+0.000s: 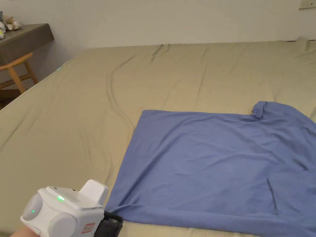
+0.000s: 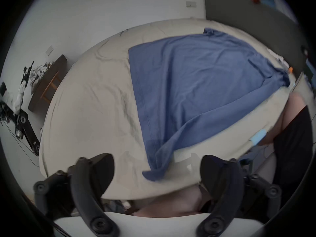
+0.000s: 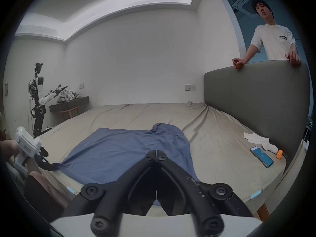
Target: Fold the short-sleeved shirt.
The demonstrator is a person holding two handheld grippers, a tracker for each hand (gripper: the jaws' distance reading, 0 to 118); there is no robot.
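1. The left gripper [image 2: 156,172] has its jaws spread wide and holds nothing; the near corner of the shirt [image 2: 196,86] lies between them, just ahead, loose on the bed [image 2: 89,104]. I judge it is lined up there to take that hem corner.
2. The right gripper [image 3: 156,152] has its jaws pressed together at the tips, over the shirt's near edge. Whether cloth is pinched between them I cannot tell; the tips hide that spot.
3. Beyond both jaws the shirt lies spread nearly flat, hem toward the left gripper, sleeves and collar toward the right. Flat like this, it is ready for a first fold, which looks not yet made.
4. Right of the right jaws, well clear of the shirt, lie a phone [image 3: 261,156], a white cloth [image 3: 256,138] and a small orange toy [image 3: 279,154].
5. Farthest off, a person [image 3: 273,42] leans on the headboard [image 3: 256,95].
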